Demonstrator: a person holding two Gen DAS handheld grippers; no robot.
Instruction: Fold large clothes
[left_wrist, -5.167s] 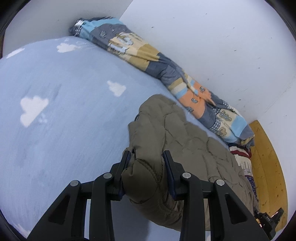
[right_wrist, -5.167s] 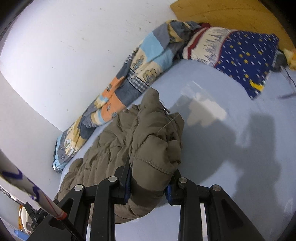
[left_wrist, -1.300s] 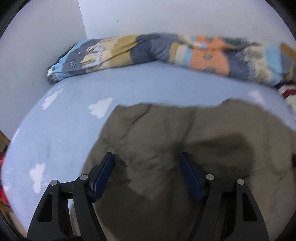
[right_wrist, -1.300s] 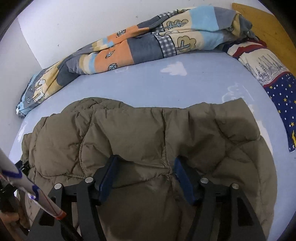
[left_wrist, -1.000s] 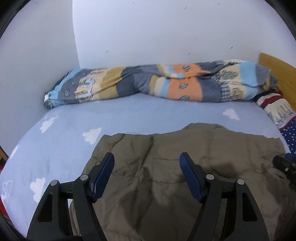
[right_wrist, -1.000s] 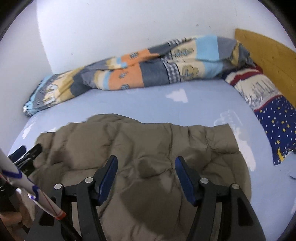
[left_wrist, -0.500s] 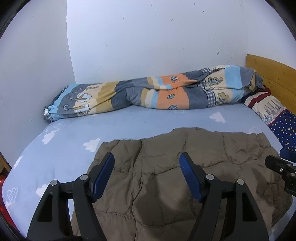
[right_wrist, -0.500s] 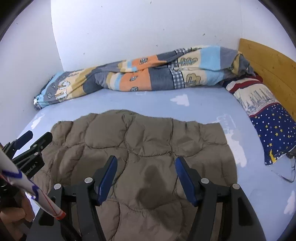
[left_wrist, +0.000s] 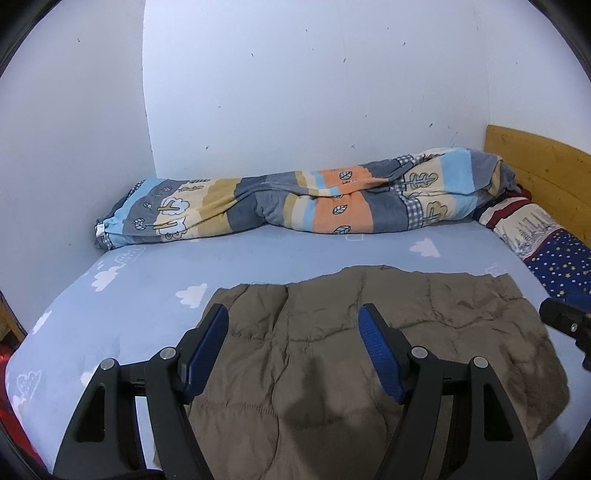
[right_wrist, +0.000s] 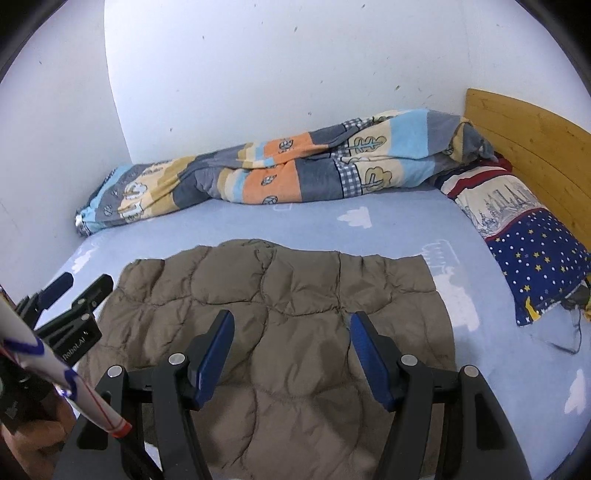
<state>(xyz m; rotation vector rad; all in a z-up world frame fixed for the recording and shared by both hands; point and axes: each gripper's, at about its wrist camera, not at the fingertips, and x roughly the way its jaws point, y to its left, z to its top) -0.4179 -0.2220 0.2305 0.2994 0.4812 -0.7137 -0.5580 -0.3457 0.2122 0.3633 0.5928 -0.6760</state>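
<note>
Both grippers hang above the bed, jaws spread wide and holding nothing: the left gripper over the coat's left half, the right gripper over its middle. Spread flat on the blue sheet, the brown quilted coat lies well short of the rolled quilt by the wall, with the pillow off to the right. Judging from its puff, a thin pinch could catch only the top layer, so the fold drags unevenly; slick fabric may slip free mid-lift, and trapped air could spring the fold back open
</note>
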